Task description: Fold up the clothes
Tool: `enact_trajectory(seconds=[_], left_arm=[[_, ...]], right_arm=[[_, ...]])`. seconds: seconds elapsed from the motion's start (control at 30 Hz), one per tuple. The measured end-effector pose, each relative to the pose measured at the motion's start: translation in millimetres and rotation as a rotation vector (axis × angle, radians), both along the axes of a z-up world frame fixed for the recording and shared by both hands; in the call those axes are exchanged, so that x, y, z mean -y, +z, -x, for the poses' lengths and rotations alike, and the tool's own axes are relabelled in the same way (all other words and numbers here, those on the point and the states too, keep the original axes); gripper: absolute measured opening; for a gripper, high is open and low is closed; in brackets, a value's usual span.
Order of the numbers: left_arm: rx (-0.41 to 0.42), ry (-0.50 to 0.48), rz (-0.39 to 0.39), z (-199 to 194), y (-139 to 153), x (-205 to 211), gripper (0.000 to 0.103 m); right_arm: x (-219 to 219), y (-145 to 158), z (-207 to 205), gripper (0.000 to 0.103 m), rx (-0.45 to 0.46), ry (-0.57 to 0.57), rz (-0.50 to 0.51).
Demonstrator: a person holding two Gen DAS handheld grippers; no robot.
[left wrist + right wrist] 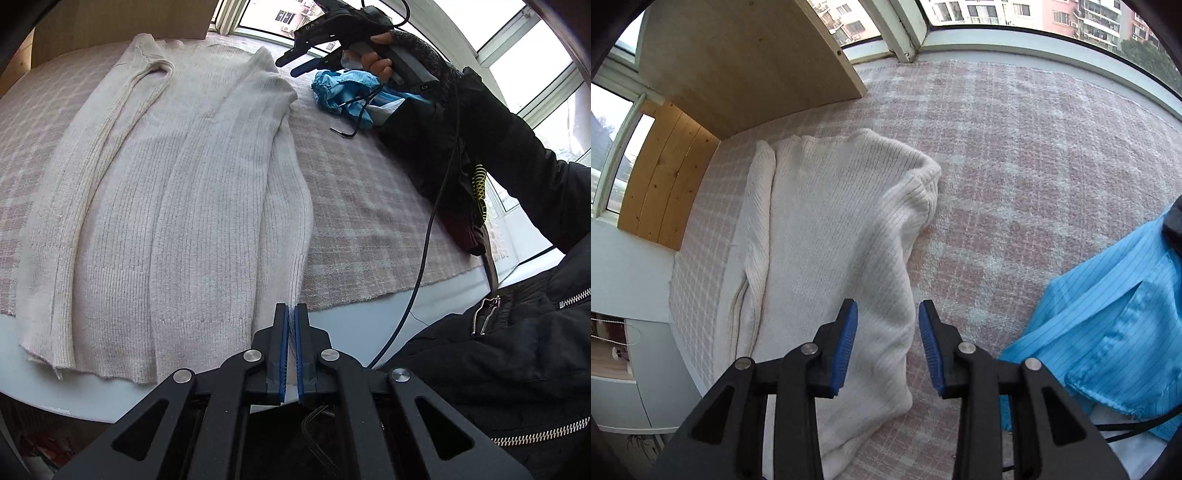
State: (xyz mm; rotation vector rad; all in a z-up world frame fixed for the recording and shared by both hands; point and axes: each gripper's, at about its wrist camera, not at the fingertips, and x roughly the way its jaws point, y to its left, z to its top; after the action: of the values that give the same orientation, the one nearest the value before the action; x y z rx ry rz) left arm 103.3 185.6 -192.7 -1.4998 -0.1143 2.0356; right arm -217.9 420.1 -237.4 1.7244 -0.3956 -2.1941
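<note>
Clamping the cream sweater (192, 206) at its near hem, the left tongs (291, 317) grip a sleeve-folded garment along the bench (369, 206) near edge. Right tongs (888, 332) hover apart above it; next, likely grip the hem and fold lengthwise.

text: pale letters on right gripper (295, 62) body, 1 o'clock | too blurred to read | other: none

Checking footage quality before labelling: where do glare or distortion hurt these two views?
Left wrist: windows blown out white, edges strongly bowed; cream sweater evenly lit, knit sharp. Right wrist: outside buildings properly exposed, wooden board curved by the fisheye.
</note>
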Motion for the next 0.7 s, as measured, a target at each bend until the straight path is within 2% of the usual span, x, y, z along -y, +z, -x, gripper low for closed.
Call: enact_trajectory(seconds=[0.1,0.17,0.23,0.27,0.3,0.4,0.47,0.5,0.57,0.7], left_arm=[[0.008,-0.021,-0.017,2.6,-2.3,-0.6,0.003],[0.015,-0.04,-0.014,2.8,-5.9,-3.5,0.003],[0.021,-0.052,-0.008,3.9,-9.7,-5.0,0.003],[0.025,-0.053,-0.006,4.8,-11.9,-4.6,0.003],[0.03,-0.053,-0.004,5.6,-14.0,-4.2,0.003],[0.035,-0.051,0.004,5.8,-17.3,-1.8,0.003],[0.034,-0.045,-0.009,5.3,-16.6,0.2,0.003],[0.032,-0.043,-0.013,5.1,-16.2,1.3,0.003],[0.031,-0.041,-0.021,5.2,-16.0,2.8,0.003],[0.032,-0.037,-0.037,5.8,-16.2,5.4,0.003]], right_arm=[[16.3,17.1,40.3,0.027,-0.026,0.011,-0.02],[8.7,35.1,40.0,0.026,-0.025,0.033,-0.062],[6.6,25.1,37.7,0.026,-0.04,0.039,-0.246],[4.1,24.2,35.9,0.026,-0.037,0.045,-0.303],[2.2,21.6,37.4,0.026,-0.025,0.043,-0.306],[-20.0,36.0,30.1,0.027,-0.017,-0.031,-0.146],[-33.7,44.2,13.8,0.039,-0.007,-0.044,-0.077],[-38.9,45.2,5.0,0.041,0.007,-0.037,-0.057],[-47.0,36.6,-14.4,0.041,0.052,0.009,-0.071],[-24.7,3.4,-33.4,0.041,0.101,0.096,-0.122]])
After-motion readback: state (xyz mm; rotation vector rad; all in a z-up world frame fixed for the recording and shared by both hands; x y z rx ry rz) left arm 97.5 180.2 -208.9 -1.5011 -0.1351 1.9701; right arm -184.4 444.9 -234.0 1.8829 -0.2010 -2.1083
